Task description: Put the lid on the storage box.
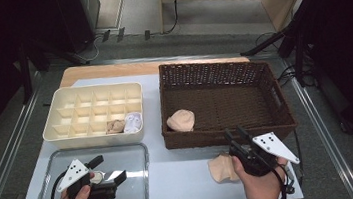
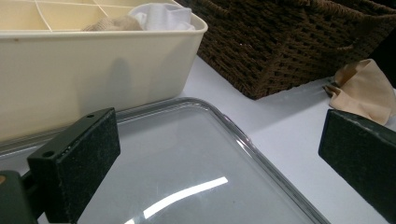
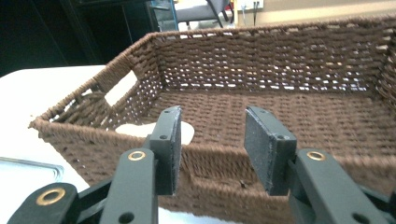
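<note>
Work in hand: sorting soft cloth pieces, it seems, from the wicker basket (image 1: 222, 99) toward the divided cream organiser box (image 1: 93, 114).
Right gripper (image 1: 235, 140): held just short of the basket's near wall, pointing in over the rim; jaws partly apart with nothing between them (aimed, I'd judge, at what lies inside).
Peach bundle (image 1: 182, 120): sits in the basket's near-left corner, close under that wall, so a reach over the rim would suit it.
Loose peach cloth (image 1: 221, 169): flat on the table, just left of the right hand, outside the basket.
Left gripper (image 1: 109, 170): low over the clear tray (image 1: 140, 194), jaws wide apart and empty, probably waiting its turn.
Organiser box: a tan roll (image 1: 115, 126) and a white roll (image 1: 133, 122) fill neighbouring front-row cells; the other cells look empty.
</note>
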Action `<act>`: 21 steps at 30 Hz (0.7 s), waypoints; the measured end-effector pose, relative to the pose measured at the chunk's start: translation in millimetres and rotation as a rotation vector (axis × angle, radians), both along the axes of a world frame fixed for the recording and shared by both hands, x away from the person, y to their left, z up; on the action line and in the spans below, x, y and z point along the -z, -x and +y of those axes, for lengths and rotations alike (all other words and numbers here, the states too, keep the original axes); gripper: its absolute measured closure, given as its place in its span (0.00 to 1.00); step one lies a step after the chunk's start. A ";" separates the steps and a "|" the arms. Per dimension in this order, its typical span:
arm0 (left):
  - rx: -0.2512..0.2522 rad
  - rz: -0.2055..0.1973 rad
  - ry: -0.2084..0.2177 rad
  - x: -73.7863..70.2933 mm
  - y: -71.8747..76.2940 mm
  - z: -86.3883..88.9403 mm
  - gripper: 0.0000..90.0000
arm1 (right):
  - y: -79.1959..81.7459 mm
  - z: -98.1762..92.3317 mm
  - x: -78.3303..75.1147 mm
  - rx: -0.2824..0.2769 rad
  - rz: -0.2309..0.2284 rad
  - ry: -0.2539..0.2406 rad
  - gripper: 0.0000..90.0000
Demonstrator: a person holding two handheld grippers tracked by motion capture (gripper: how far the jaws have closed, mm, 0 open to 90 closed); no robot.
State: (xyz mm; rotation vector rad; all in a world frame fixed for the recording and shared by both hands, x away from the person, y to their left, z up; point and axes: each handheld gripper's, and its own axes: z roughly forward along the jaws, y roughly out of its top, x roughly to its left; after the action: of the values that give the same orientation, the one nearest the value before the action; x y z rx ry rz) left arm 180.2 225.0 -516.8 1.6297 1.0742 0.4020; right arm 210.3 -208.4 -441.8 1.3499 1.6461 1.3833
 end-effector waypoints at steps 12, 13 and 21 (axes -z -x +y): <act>-0.002 -0.002 0.006 -0.7 -0.2 1.7 0.00 | -21.9 16.1 -11.5 -0.028 -0.006 0.031 0.49; -0.003 -0.003 0.007 -0.7 -0.3 1.9 0.00 | -24.1 17.7 -11.9 -0.029 -0.005 0.036 0.45; -0.004 -0.005 0.002 -0.6 -0.6 3.3 0.00 | -42.1 28.8 -17.0 -0.057 -0.025 0.071 0.33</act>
State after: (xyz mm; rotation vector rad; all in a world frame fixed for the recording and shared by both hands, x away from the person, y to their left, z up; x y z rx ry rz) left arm 180.8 228.4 -516.2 1.6242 1.0737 0.4071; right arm 252.4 -179.5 -424.8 1.2500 1.7131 1.3547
